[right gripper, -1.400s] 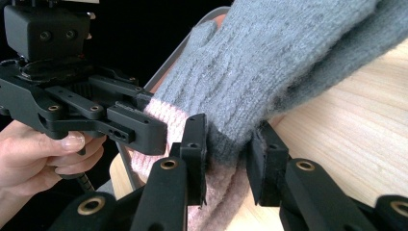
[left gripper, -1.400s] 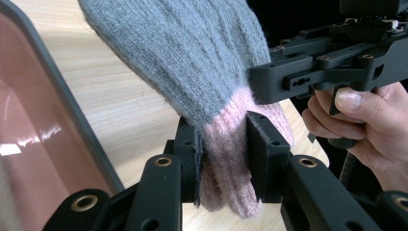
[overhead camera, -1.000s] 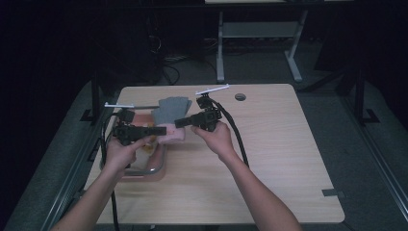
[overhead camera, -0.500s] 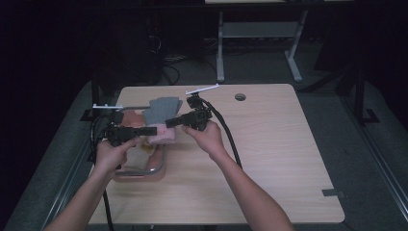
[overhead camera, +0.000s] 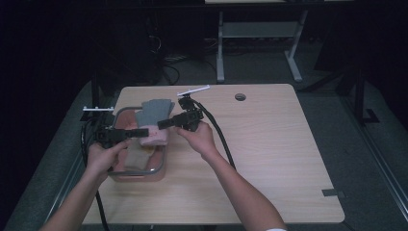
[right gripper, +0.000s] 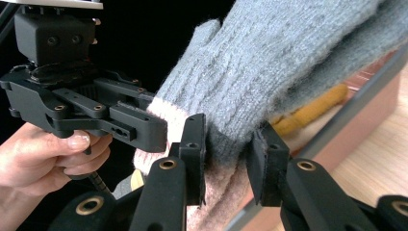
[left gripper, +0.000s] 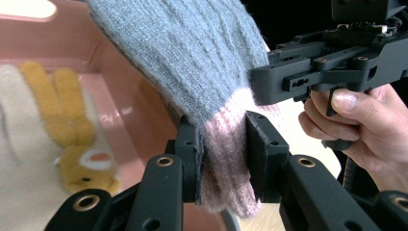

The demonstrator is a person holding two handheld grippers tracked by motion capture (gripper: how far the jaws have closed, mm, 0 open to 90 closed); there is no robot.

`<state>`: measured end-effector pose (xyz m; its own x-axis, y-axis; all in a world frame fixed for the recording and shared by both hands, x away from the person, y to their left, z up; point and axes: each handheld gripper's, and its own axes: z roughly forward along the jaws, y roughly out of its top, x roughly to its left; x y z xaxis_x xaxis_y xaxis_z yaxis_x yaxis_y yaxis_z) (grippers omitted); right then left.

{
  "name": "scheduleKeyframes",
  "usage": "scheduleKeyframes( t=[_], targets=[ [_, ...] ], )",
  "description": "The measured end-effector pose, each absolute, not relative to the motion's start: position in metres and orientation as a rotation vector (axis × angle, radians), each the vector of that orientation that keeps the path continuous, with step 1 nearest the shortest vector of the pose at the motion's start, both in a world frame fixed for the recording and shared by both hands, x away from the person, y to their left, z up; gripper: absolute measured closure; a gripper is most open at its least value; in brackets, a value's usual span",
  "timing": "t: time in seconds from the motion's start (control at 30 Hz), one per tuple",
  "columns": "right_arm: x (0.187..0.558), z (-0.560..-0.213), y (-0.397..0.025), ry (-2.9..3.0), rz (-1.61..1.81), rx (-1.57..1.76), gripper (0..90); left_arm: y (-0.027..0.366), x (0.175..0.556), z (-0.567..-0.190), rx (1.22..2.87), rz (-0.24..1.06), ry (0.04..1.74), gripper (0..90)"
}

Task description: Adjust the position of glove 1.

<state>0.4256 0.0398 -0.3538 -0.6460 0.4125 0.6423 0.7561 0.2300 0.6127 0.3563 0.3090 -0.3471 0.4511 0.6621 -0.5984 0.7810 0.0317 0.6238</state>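
Grey glove with pink cuff (overhead camera: pixel 154 120) held over the pink basket (overhead camera: pixel 161 166) near the left edge of the surface (overhead camera: pixel 269 159); fingers of the glove point toward the far edge, cuff hangs over the basket's right wall

Left gripper (left gripper: pixel 222 149): jaws clamped on the pink cuff, knit bunched between the pads; right gripper (right gripper: pixel 226 154): jaws pinching the cuff at the grey-pink seam from the opposite side; the two grippers sit just beside each other on the same short stretch of cuff

Inside the basket: a cream glove with mustard fingers (left gripper: pixel 62 120), lying flat on the floor of it

Risks, as judged: both grips are on soft, stretchy knit near its edge; if the grippers pull apart the cuff could slide out of one pair of jaws and the glove swing or drop outside the basket; jaws so close could also knock together; a tug sideways might drag the light basket

Pose: left hand (overhead camera: pixel 101 156) low at the basket's near-left corner, gripper aimed right; right hand (overhead camera: pixel 197 137) beside the basket's right wall, gripper aimed left, forearm running back to the near edge
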Motion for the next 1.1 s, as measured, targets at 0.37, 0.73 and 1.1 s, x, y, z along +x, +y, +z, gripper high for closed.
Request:
scheduleKeyframes(
  t=[0.37, 0.73, 1.1],
  targets=[
    [0.429, -0.358, 0.06, -2.167, -1.358, -1.061, 69.9, 0.327, 0.352, -0.35, 1.669, -0.127, 1.29, 69.5],
    [0.43, -0.36, 0.074, -2.199, -1.313, -1.042, 69.5, 0.34, 0.349, -0.356, 1.659, -0.13, 1.306, 69.5],
    [0.432, -0.363, 0.08, -2.221, -1.281, -1.032, 68.3, 0.347, 0.347, -0.36, 1.655, -0.13, 1.322, 69.6]
  ],
)
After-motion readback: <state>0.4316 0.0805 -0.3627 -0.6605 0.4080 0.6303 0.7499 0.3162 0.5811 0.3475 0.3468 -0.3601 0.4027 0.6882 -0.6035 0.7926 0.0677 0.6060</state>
